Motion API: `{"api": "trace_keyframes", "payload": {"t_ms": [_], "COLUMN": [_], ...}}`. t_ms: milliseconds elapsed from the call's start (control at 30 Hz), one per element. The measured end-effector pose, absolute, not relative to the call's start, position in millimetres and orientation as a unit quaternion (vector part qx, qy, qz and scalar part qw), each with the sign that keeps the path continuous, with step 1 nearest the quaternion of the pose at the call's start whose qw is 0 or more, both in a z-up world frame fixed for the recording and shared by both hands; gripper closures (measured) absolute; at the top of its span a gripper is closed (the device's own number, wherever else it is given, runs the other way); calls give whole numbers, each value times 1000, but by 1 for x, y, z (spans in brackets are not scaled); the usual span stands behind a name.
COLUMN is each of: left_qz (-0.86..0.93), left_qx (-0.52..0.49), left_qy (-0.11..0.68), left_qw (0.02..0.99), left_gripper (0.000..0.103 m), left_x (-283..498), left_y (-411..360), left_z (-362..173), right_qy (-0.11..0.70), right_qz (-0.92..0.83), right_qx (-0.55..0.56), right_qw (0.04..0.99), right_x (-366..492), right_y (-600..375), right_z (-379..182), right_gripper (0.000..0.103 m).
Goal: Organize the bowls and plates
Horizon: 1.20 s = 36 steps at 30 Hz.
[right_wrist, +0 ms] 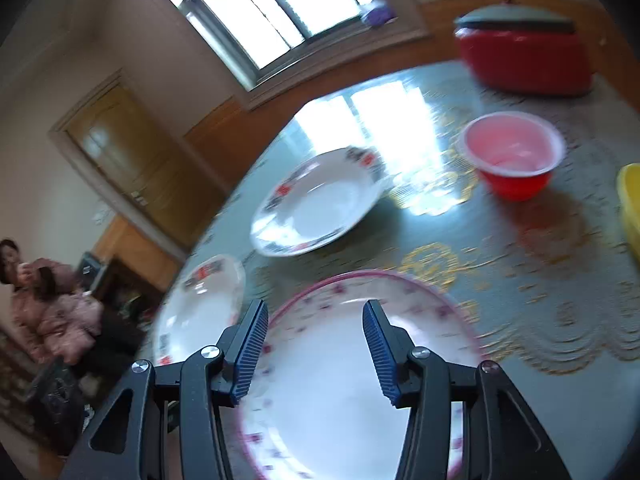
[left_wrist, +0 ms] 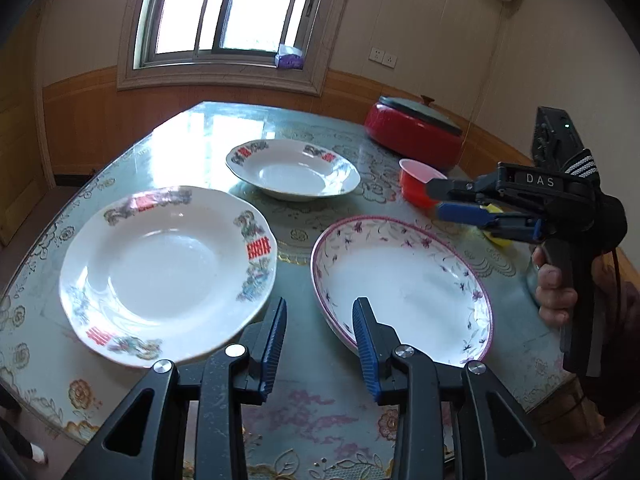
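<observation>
Plates lie spread over the tabletop (left_wrist: pixel 304 240), none stacked. A pink-rimmed floral plate (left_wrist: pixel 404 288) sits nearest on the right, a larger white plate with red characters (left_wrist: pixel 164 276) well apart to its left, and a smaller matching plate (left_wrist: pixel 294 170) farther back between them. Beyond the floral plate stands a red bowl (left_wrist: pixel 414 182) with a pale inside, and a yellow bowl (right_wrist: pixel 630 204) shows only in part just beside it.

The left tongs (left_wrist: pixel 320 340) hang over the gap between the two near plates, spread wide, blue pads holding nothing. The right tongs (right_wrist: pixel 316 348) hover above the floral plate, likewise wide apart and empty; in the left wrist view they (left_wrist: pixel 436 200) reach in from the right before the red bowl, held by the right hand (left_wrist: pixel 556 288).

A red lidded pot (left_wrist: pixel 416 136) rests at the far right edge. Behind are a bright window (left_wrist: pixel 228 12), and a person in a pink jacket (right_wrist: pixel 52 304) off to the left.
</observation>
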<state>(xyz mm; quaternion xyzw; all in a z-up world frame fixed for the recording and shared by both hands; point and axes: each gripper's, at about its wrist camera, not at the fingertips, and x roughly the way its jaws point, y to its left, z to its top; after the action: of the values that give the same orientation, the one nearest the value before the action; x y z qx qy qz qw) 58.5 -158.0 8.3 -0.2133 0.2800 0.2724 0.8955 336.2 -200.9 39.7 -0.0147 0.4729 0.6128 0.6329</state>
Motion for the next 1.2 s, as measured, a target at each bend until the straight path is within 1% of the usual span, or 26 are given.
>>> {"api": "trace_keyframes", "payload": {"t_ms": [33,67,100,167,233,300,467,600,667,733,767,833,867,900,933,1033,1100,1133,1200], "left_qz": [275,280,291,311,330,349,371,372,363,347,336,312,302,290,287,289,288,284,261], "left_qx": [-213,-213,-211,-211,-218,-222,-280,-329,-337,-344,-347,-347,-344,-339,-328,-298,-292,-294,-308], "left_qy": [271,263,257,253,252,252,252,255,260,263,266,278,285,291,299,309,310,309,307], "left_qw": [897,898,897,892,883,875,849,830,829,832,834,840,842,846,849,856,858,859,862], "left_gripper": [56,48,43,40,39,32,31,36,39,39,41,51,58,63,61,63,63,63,67], "left_x": [53,46,39,26,12,-2,-39,-60,-62,-57,-54,-43,-37,-32,-25,-15,-13,-13,-10], "left_y": [-154,-149,-143,-128,-111,-94,-42,-5,7,15,18,23,24,24,23,22,23,24,26], "left_z": [13,17,20,25,25,24,6,-14,-21,-28,-32,-39,-43,-46,-48,-50,-50,-50,-51], "right_qy": [473,464,455,454,461,468,471,476,476,483,487,488,488,481,473,439,428,429,440], "right_qz": [641,661,673,680,668,659,630,617,610,605,605,603,605,606,607,598,596,596,598], "right_qx": [-24,-32,-42,-61,-78,-79,-108,-127,-142,-150,-149,-155,-154,-154,-159,-204,-206,-203,-187], "right_qw": [604,590,582,573,578,584,608,614,618,615,611,612,610,614,618,638,647,648,643], "right_x": [323,308,294,270,255,248,245,239,233,229,226,222,221,219,214,198,194,194,197], "right_y": [-189,-179,-170,-151,-130,-116,-87,-74,-67,-62,-60,-57,-56,-56,-56,-54,-56,-57,-61], "right_z": [40,41,42,38,30,22,10,0,-4,-9,-12,-17,-19,-20,-21,-25,-26,-26,-25], "right_gripper": [53,53,53,53,53,53,53,53,53,53,51,51,51,51,51,52,52,55,57]}}
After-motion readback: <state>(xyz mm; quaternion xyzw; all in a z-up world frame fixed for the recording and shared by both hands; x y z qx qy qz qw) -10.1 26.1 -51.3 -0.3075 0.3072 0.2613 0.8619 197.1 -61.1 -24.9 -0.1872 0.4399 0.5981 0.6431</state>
